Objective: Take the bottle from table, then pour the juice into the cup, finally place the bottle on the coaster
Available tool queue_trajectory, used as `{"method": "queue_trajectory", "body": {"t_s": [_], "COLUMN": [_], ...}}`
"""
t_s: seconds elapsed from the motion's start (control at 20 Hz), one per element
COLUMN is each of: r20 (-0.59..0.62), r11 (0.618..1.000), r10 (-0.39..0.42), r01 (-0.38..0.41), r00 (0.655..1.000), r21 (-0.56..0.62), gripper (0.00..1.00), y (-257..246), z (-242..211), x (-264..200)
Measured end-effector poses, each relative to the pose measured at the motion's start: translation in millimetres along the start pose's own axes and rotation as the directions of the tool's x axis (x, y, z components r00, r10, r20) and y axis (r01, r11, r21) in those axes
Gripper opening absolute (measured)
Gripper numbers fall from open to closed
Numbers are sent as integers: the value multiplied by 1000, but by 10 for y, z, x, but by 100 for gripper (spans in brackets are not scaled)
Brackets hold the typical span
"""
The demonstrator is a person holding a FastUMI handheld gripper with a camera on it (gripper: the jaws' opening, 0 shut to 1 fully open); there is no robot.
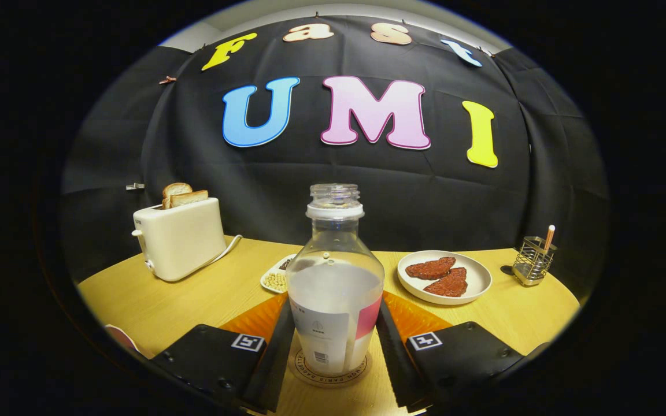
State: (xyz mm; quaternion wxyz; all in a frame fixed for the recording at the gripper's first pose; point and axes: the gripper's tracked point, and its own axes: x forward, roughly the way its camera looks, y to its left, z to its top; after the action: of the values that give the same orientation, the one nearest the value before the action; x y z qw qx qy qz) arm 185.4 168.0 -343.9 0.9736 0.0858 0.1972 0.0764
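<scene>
A clear, uncapped bottle (335,289) with white liquid in its lower half and a paper label stands upright on a round wooden coaster (304,370). My gripper (333,353) has one finger on each side of the bottle's lower body, and both fingers (278,346) lie against its sides, so the gripper is shut on the bottle. The coaster sits on the yellow wooden table (194,300), with an orange mat (258,319) showing just beyond the fingers on both sides.
At the back left stands a white toaster (180,238) with bread slices in it. A small dish of beans (277,281) lies behind the bottle. A plate with two reddish patties (444,277) and a metal holder (534,261) are at the back right. A pale pink edge (120,337) shows near left.
</scene>
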Motion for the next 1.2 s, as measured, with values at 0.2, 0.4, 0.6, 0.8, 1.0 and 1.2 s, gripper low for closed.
{"method": "queue_trajectory", "body": {"t_s": [0.2, 0.4, 0.6, 0.8, 1.0, 1.2], "r20": [-9, -18, -49, -49, -38, -37], "r11": [1000, 1000, 999, 1000, 999, 1000], "r10": [-5, -4, -17, -14, -14, -16], "r01": [5, 4, 19, 15, 16, 16], "r00": [1000, 1000, 999, 999, 999, 999], "r21": [-2, 10, 27, 20, 31, 23], "gripper": [76, 78, 97, 100, 100, 100], "y": [-20, -15, -56, -47, -53, -82], "z": [-50, -80, -122, -105, 20, 118], "x": [1, -8, -43, -86, -243, -534]}}
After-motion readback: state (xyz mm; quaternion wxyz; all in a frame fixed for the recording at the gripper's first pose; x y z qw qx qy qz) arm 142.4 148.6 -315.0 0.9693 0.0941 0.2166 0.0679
